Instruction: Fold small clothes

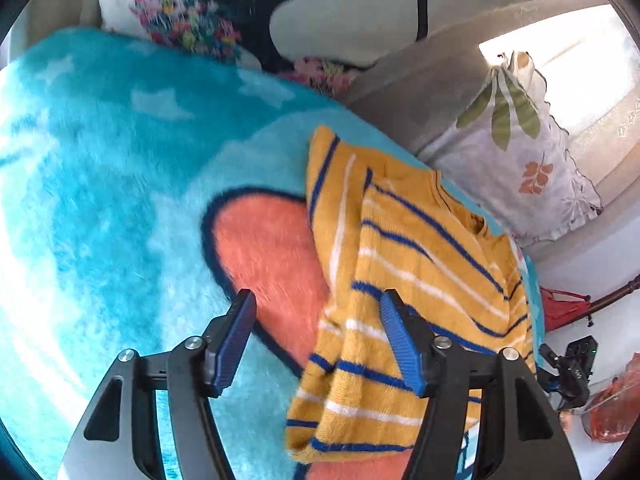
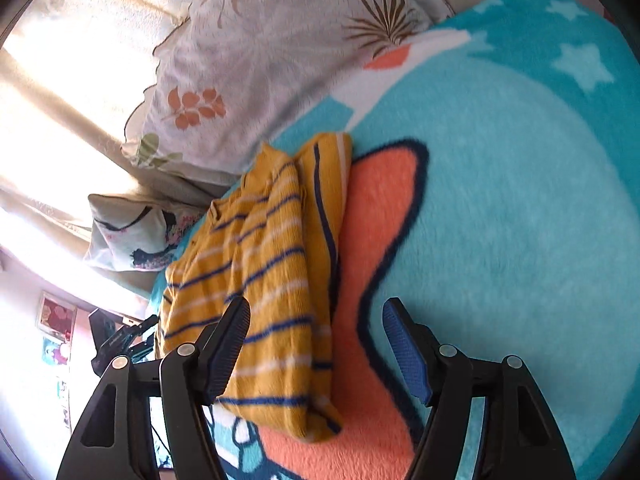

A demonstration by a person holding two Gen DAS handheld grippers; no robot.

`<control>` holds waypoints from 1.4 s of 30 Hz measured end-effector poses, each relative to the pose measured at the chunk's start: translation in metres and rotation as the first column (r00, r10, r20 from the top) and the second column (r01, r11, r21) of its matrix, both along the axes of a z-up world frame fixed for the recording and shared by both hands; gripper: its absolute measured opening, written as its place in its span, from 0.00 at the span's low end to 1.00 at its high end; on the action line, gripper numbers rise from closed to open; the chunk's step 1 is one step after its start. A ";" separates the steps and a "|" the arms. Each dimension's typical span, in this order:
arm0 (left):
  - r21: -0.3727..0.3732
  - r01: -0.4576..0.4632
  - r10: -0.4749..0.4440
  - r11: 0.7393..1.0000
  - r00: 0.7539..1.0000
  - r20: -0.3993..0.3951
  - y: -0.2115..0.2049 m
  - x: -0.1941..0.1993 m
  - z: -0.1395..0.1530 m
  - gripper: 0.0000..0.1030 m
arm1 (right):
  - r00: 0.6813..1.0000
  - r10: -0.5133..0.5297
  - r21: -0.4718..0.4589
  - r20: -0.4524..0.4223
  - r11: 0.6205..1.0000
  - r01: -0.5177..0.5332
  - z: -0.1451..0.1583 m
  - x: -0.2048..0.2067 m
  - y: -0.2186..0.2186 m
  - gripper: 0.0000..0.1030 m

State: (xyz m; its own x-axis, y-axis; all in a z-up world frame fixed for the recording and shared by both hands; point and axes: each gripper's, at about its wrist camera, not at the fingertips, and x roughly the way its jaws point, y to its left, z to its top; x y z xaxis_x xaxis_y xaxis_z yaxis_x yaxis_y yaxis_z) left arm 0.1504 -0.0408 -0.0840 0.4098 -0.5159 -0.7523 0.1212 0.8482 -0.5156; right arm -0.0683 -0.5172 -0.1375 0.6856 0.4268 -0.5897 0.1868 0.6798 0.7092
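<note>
A small mustard-yellow sweater (image 1: 416, 264) with blue and white stripes lies partly folded on a fluffy turquoise blanket (image 1: 100, 184). Its left side and sleeve are folded over the body. It also shows in the right wrist view (image 2: 264, 280). My left gripper (image 1: 316, 340) is open and empty, just above the sweater's lower left edge; its right finger (image 1: 400, 344) hovers over the cloth. My right gripper (image 2: 316, 344) is open and empty above the sweater's lower right edge, its left finger (image 2: 228, 352) over the cloth.
The blanket has an orange shape (image 2: 380, 240) with a dark outline under the sweater. A leaf-print pillow (image 1: 516, 160) and a pillow with a black figure (image 1: 320, 4) lie behind. A camera rig (image 1: 572, 372) and red items (image 1: 564, 308) stand off the bed's edge.
</note>
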 end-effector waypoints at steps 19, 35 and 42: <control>0.091 0.114 -0.115 0.989 0.993 0.006 -0.059 -0.036 -0.004 0.16 | 0.996 -0.017 -0.109 0.082 0.994 0.026 -0.009 -0.001 0.068 0.33; 0.019 0.089 -0.089 0.996 0.996 -0.029 0.000 -0.135 0.011 0.12 | 0.994 0.106 -0.016 0.015 0.994 -0.106 -0.001 -0.084 0.065 0.17; 0.071 0.020 -0.025 0.997 0.997 0.068 0.025 -0.146 0.032 0.28 | 0.992 -0.050 -0.086 0.113 0.995 0.060 0.035 -0.125 0.032 0.33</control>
State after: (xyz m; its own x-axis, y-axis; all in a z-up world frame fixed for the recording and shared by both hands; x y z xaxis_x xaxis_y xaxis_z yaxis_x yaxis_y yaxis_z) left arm 0.0049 -0.0163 -0.0525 0.4509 -0.4726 -0.7572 0.1738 0.8786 -0.4449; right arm -0.1938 -0.4851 -0.1027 0.7694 0.3359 -0.5433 0.1497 0.7320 0.6647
